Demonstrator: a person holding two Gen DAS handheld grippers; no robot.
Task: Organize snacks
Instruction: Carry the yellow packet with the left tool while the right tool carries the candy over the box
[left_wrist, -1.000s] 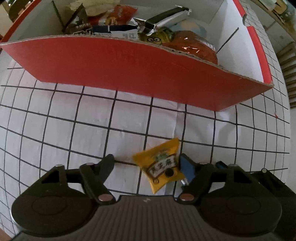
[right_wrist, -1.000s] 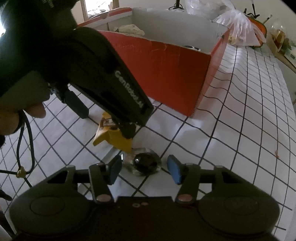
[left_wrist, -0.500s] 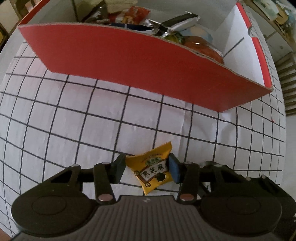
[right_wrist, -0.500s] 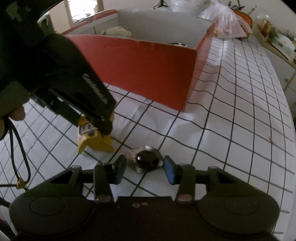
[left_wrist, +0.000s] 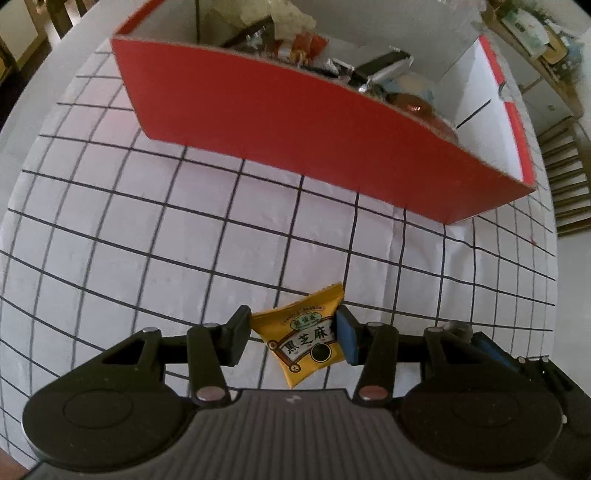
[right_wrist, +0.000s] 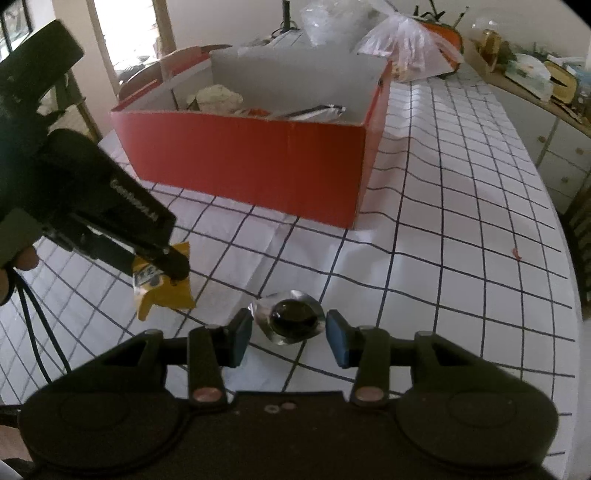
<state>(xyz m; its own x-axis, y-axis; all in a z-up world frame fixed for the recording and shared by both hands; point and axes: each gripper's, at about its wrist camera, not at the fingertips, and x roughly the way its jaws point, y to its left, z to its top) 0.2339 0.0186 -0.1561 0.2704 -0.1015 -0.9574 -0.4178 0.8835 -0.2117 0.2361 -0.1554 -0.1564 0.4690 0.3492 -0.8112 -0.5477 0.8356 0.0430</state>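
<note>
While my left gripper pinches the yellow sachet clear of the worktop, my right gripper closes round the clear-wrapped dark sweet, both held ready for the red box beyond, already holding snacks.

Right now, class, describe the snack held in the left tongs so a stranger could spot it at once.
Find the red box on the checked tablecloth. In front of it, the left tongs grip a small packet. It is bright yellow with black characters, unlike the clear-wrapped dark sweet nearby.
</note>
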